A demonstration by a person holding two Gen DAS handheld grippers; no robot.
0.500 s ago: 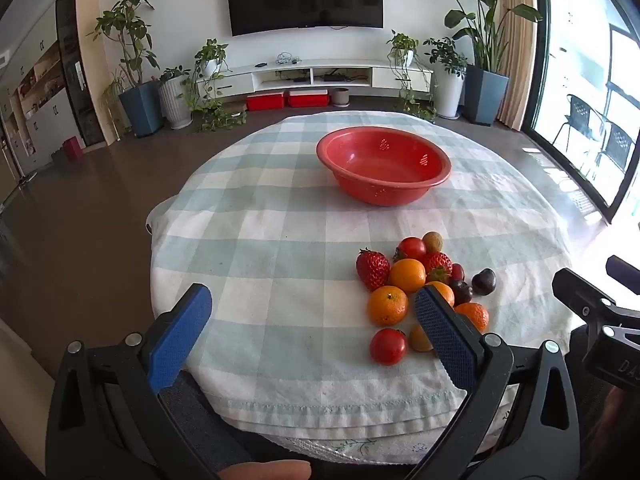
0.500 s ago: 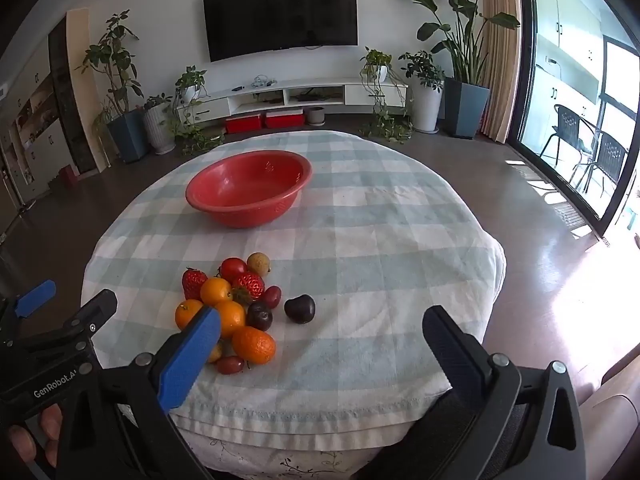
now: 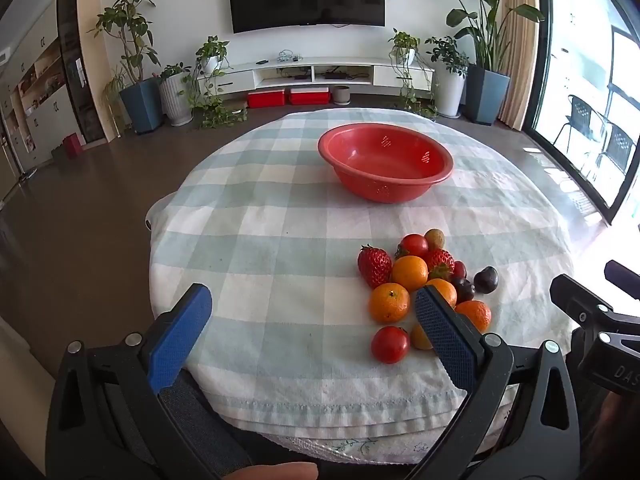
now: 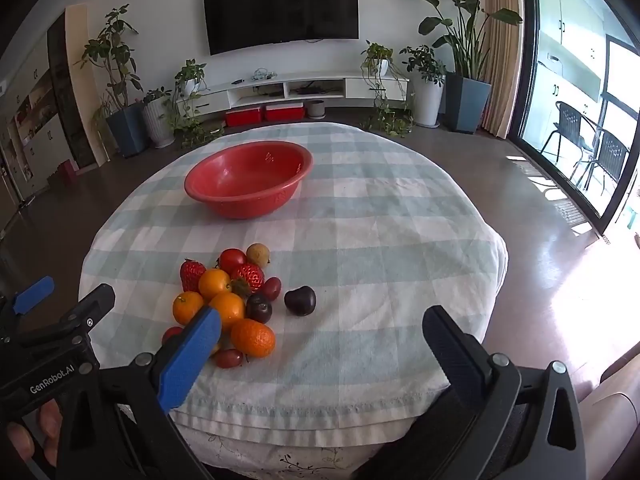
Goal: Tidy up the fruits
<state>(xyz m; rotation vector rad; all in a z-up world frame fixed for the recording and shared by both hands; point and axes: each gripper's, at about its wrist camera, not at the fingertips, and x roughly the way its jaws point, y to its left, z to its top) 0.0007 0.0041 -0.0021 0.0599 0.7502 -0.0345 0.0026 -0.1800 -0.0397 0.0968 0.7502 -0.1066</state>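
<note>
Fruit [image 4: 224, 300] lies in 1 tight cluster on the checked tablecloth [image 4: 380, 240], on the near side of the red bowl [image 4: 248, 178] and well apart from it; the bowl is empty, so no sorting appears done. The cluster holds 4 oranges, 2 strawberries, 2 tomatoes and several small dark pieces; 1 dark plum [image 4: 300, 300] sits just beside the cluster, on the side away from the bowl's left rim. Left gripper [image 3: 312, 328] is released, jaws spread wide with nothing between them; it hangs nearer than the bowl, above the cloth's near edge, with its right pad in front of the cluster. Right gripper [image 4: 320, 344] is likewise released and empty; it points down toward the cloth short of the bowl. Both jaws stand wide, probably so either can straddle a round fruit. The bowl's open centre position suits it as a drop point for both sides.
</note>
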